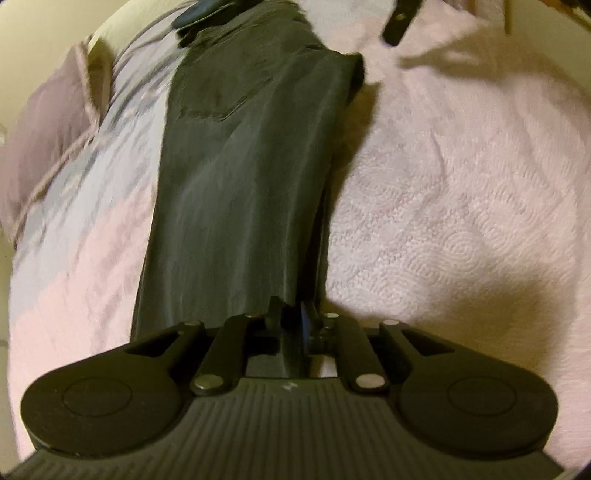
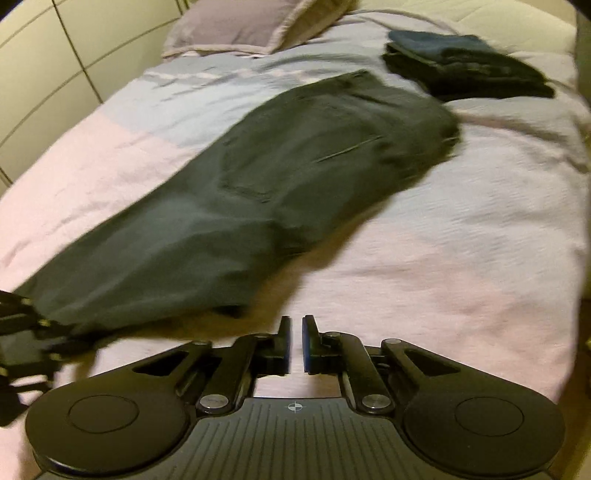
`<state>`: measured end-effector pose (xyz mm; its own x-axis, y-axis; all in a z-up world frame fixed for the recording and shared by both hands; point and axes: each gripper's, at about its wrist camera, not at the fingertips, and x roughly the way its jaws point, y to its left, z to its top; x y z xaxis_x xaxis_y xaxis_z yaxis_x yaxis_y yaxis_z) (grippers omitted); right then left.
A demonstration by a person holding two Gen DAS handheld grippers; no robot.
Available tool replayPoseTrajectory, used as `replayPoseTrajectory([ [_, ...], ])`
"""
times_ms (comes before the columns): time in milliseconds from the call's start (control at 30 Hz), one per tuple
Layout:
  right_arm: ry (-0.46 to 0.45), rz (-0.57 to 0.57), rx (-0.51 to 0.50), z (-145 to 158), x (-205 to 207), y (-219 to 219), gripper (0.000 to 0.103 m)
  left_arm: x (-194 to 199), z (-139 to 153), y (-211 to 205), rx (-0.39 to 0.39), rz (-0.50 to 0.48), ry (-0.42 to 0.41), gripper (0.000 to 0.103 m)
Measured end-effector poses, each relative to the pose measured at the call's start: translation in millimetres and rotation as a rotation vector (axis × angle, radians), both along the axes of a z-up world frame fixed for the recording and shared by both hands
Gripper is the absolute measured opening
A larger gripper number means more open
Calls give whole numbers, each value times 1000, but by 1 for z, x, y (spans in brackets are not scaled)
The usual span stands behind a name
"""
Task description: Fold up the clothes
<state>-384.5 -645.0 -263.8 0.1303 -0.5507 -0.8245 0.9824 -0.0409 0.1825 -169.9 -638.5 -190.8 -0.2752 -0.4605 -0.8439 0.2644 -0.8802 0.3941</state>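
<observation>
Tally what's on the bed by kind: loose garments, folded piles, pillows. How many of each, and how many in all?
Trousers laid out, dark grey: 1
Folded pile of dark clothes: 1
Pillow: 1
Total: 3, all lying on the bed cover. How many garments the pile holds cannot be told.

Dark grey trousers (image 2: 280, 177) on a pink-and-lilac bedspread (image 2: 443, 258).
</observation>
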Motion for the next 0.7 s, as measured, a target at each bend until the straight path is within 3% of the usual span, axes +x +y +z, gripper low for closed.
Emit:
replayPoseTrajectory([
  [67, 22, -6, -7, 12, -16, -1, 13, 7, 14, -3, 24, 39, 49, 12],
  [100, 45, 3, -20, 21, -23, -3, 27, 12, 22, -5, 34, 57, 86, 12],
  [133, 65, 19, -38, 31, -28, -7, 46, 15, 30, -8, 39, 79, 124, 12],
  [200, 96, 66, -88, 51, -37, -20, 56, 18, 43, -19, 45, 126, 185, 13],
  [300, 144, 183, -156, 75, -45, -49, 58, 14, 48, -46, 34, 213, 202, 18],
  [433, 201, 478, -197, 76, -44, -125, 58, 0, 48, -93, 26, 365, 229, 26],
  [567, 302, 812, -182, 55, -31, -219, 58, -22, 31, -144, 55, 482, 252, 34],
  [700, 392, 1122, -141, 28, -15, -291, 58, -40, 1, -189, 92, 542, 200, 37],
])
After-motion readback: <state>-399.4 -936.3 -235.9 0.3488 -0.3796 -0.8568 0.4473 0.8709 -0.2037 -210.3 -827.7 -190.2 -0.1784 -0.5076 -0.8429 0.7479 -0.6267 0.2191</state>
